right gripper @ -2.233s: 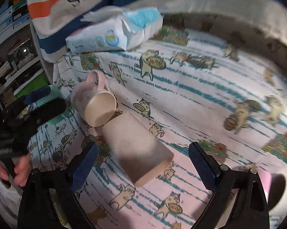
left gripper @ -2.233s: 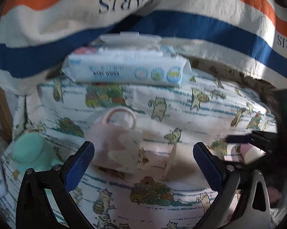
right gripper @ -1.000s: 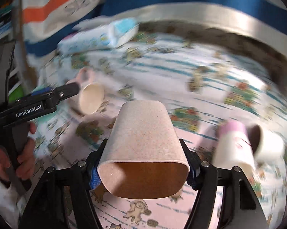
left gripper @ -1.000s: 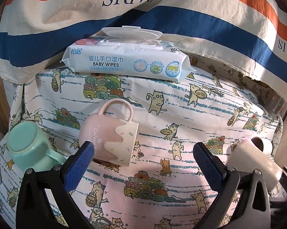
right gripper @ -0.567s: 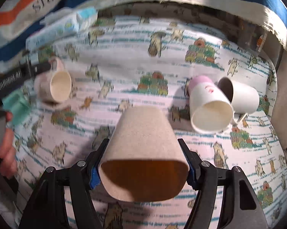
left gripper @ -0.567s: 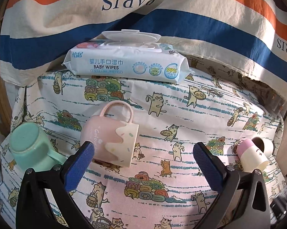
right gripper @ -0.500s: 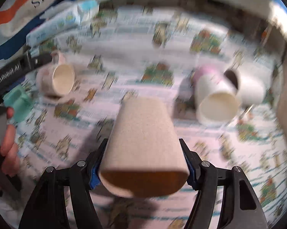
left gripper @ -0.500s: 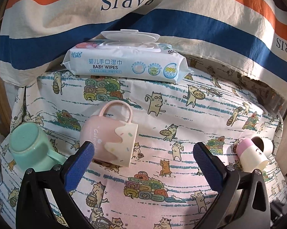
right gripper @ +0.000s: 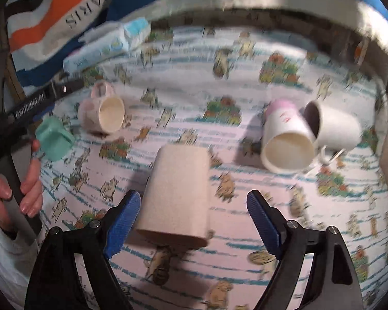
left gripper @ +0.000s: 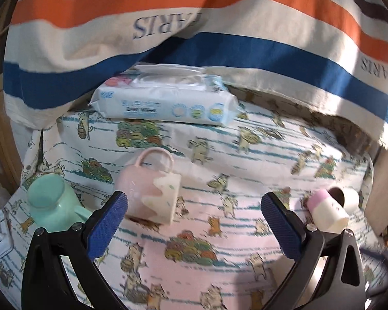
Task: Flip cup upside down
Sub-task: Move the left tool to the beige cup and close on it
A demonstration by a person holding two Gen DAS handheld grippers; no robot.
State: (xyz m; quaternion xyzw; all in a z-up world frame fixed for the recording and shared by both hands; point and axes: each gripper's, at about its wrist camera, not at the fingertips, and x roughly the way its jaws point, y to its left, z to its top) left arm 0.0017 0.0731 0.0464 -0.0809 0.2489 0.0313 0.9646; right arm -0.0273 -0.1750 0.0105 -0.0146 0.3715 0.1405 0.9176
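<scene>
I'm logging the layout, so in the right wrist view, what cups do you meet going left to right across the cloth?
Green cup → pink mug → tan cup between the open right gripper's fingers → pink-bottomed white cup → white mug.
</scene>
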